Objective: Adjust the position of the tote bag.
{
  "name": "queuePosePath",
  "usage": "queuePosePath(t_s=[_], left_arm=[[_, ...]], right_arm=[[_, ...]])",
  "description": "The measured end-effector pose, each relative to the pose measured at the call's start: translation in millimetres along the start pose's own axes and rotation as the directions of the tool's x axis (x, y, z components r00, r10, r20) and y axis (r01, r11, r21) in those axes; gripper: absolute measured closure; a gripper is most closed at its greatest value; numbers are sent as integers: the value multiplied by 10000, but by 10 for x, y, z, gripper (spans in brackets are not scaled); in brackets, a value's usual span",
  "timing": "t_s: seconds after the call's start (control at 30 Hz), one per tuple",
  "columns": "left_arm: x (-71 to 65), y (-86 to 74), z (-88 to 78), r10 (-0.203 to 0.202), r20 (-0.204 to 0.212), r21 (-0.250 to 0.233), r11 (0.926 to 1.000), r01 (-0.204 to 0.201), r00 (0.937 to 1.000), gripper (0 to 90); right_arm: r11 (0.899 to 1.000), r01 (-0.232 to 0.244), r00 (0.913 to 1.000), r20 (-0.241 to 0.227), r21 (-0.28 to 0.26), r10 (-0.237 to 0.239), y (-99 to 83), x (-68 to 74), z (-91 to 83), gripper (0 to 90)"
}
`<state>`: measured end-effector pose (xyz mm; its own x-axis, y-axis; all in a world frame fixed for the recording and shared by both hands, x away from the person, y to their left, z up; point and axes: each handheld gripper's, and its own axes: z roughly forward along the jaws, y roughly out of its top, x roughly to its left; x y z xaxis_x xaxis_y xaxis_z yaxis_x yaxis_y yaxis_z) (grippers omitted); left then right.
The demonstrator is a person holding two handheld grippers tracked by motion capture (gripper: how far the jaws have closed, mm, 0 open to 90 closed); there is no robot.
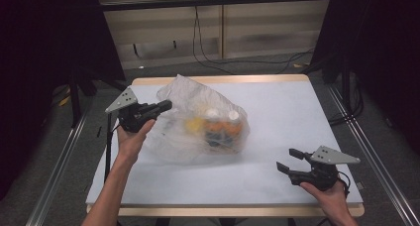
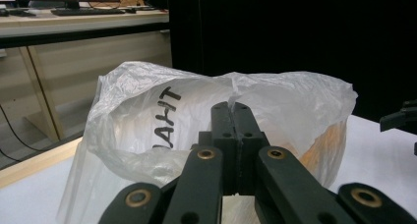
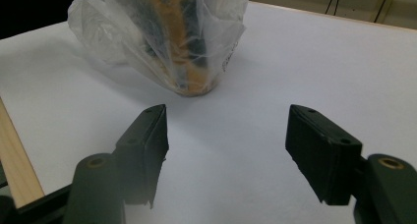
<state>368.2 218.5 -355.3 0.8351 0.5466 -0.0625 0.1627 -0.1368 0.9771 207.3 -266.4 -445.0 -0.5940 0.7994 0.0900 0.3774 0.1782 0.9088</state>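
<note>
- A thin, see-through plastic bag (image 1: 198, 119) sits left of centre on the white table (image 1: 277, 107), with two white-capped orange bottles (image 1: 224, 127) and something yellow showing through the film.
- The left gripper (image 1: 166, 105) has its jaws shut on a fold of the bag's film at the bag's left upper edge; the left gripper view shows the two pads (image 2: 237, 123) pressed flat together with a sliver of plastic (image 2: 232, 100) pinched at their tips.
- The right gripper (image 1: 289, 159) rests low near the table's front right corner, well apart from the bag, its jaws wide apart with nothing between them; in its own view the bare tabletop lies between the two pads (image 3: 322, 150).
- The bag likely handles as a soft, limp, slippery skin around a heavier core: the film should gather and stretch before the load rises, and the bottles may roll or tip inside.
- A single pinch of film looks a weak hold; thin plastic can slide out of smooth pads or tear under the bottles' weight.
- The surer grip is probably a bunched handful near the mouth, or a second hold on the opposite edge, so the contents hang low and centred.
</note>
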Motion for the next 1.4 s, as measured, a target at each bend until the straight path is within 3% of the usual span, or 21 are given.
queuePosePath(t_s=[0.4, 0.7, 0.87, 1.2, 1.33, 1.4], left_arm=[[-69, 207, 47, -18, 202, -439, 9990, 27, 9998, 900], [-93, 340, 104, 51, 556, -651, 9979, -15, 9984, 900], [-125, 418, 146, 88, 638, -649, 9979, -47, 9979, 900], [-231, 591, 229, 529, 979, -709, 9964, -460, 9938, 900], [-247, 597, 238, 358, 1209, -826, 9962, -259, 9920, 900], [-314, 616, 261, 576, 1160, -825, 9954, -481, 9916, 900]], right_arm=[[9979, 622, 9970, -457, -166, -629, 225, 112, 75, 425], [9950, 779, 9918, -966, -618, -836, 623, 125, 256, 477], [9920, 932, 9854, -1349, -849, -1041, 837, 182, 362, 499], [9849, 1147, 9720, -1898, -1300, -1382, 1236, 293, 606, 553], [9848, 1065, 9688, -2085, -1370, -1338, 1335, 332, 658, 578], [9831, 1032, 9632, -2315, -1509, -1367, 1428, 387, 689, 566]])
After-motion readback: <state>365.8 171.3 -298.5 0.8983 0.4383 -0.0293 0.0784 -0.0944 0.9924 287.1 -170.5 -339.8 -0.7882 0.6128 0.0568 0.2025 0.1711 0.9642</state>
